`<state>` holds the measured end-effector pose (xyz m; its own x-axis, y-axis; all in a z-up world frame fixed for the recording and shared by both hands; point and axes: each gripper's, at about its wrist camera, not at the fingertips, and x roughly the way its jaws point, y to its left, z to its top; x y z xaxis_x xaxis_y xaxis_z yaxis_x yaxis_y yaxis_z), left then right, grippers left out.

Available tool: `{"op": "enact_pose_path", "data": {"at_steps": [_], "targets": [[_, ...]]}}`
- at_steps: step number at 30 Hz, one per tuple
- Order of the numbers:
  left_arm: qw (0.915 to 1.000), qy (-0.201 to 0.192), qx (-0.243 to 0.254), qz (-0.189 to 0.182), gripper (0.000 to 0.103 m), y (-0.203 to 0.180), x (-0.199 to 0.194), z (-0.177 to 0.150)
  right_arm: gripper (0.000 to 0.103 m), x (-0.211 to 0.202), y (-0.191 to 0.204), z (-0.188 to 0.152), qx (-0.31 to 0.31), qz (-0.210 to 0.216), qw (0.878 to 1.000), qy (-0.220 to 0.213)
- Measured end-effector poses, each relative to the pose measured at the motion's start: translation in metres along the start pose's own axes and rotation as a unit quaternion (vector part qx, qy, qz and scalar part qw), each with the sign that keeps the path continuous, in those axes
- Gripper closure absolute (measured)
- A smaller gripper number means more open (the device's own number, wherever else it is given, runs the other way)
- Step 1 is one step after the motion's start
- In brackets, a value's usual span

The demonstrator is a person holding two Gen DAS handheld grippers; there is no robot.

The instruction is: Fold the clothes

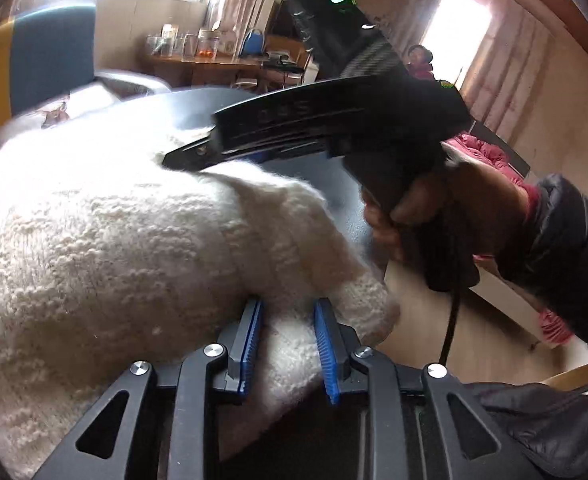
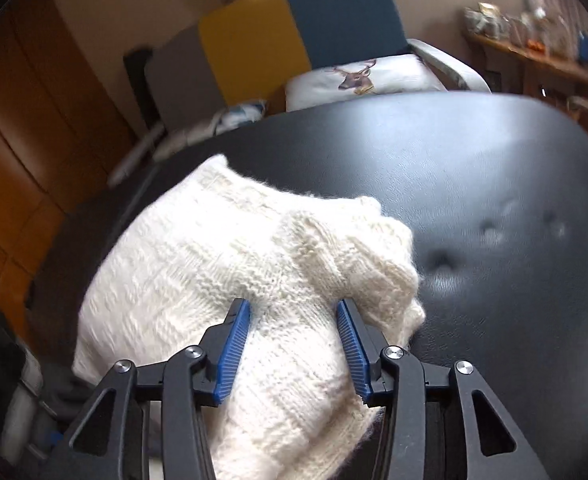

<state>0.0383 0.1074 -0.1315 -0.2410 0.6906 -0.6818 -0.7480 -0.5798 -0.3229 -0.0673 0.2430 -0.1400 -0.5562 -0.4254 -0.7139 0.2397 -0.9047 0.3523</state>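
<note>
White sweater (image 2: 222, 264) partly folded on the black desk (image 2: 493, 184).
It is straddled by both spread tongs, left (image 1: 288, 312) and right (image 2: 294, 312), nothing pinched.

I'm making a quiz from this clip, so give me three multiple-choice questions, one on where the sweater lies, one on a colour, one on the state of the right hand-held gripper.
1. Where does the white knit sweater lie?
A. on the black padded surface
B. on the wooden floor
C. on a chair seat

2. What colour are the gripper finger pads?
A. red
B. blue
C. green

3. The right hand-held gripper is:
A. shut on nothing
B. away from the sweater
C. open, fingers astride sweater fabric

Answers: 1 A, dark upholstery shows around it; 2 B, both pads are blue; 3 C, a wide gap with knit between.
</note>
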Motion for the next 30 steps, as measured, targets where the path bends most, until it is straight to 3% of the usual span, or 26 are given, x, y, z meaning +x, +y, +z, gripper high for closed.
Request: {"op": "enact_pose_path", "data": {"at_steps": [3, 7, 11, 15, 17, 19, 22, 26, 30], "targets": [[0.9998, 0.001, -0.016, -0.010, 0.077, 0.002, 0.001, 0.001, 0.057, -0.002, -0.004, 0.004, -0.005, 0.009, 1.000, 0.009], [0.9998, -0.006, -0.017, -0.008, 0.077, -0.002, 0.002, -0.001, 0.054, -0.011, 0.012, 0.034, -0.044, 0.022, 0.998, 0.032], [0.9998, -0.010, -0.014, -0.005, 0.077, -0.004, 0.001, -0.010, 0.053, -0.002, 0.059, 0.077, -0.109, 0.107, 0.987, 0.041], [0.9996, -0.013, -0.024, -0.005, 0.077, -0.002, -0.003, -0.010, 0.053, 0.055, 0.102, 0.109, -0.141, 0.215, 0.959, 0.116], [0.9995, -0.015, -0.028, -0.002, 0.077, 0.006, -0.006, -0.008, 0.053, 0.102, 0.113, 0.110, -0.153, 0.201, 0.949, 0.189], [0.9994, -0.018, -0.030, 0.001, 0.077, 0.012, -0.002, -0.006, 0.053, 0.156, 0.108, 0.098, -0.166, 0.133, 0.943, 0.256], [0.9996, -0.021, -0.020, 0.007, 0.077, 0.009, -0.006, -0.013, 0.054, 0.162, 0.100, 0.096, -0.145, 0.168, 0.949, 0.224], [0.9993, -0.029, -0.022, 0.013, 0.076, 0.006, -0.005, -0.003, 0.054, 0.152, 0.093, 0.091, -0.132, 0.180, 0.952, 0.210], [0.9970, -0.056, -0.053, -0.008, 0.076, 0.011, -0.043, -0.008, 0.055, 0.146, 0.088, 0.089, -0.120, 0.188, 0.954, 0.201]]}}
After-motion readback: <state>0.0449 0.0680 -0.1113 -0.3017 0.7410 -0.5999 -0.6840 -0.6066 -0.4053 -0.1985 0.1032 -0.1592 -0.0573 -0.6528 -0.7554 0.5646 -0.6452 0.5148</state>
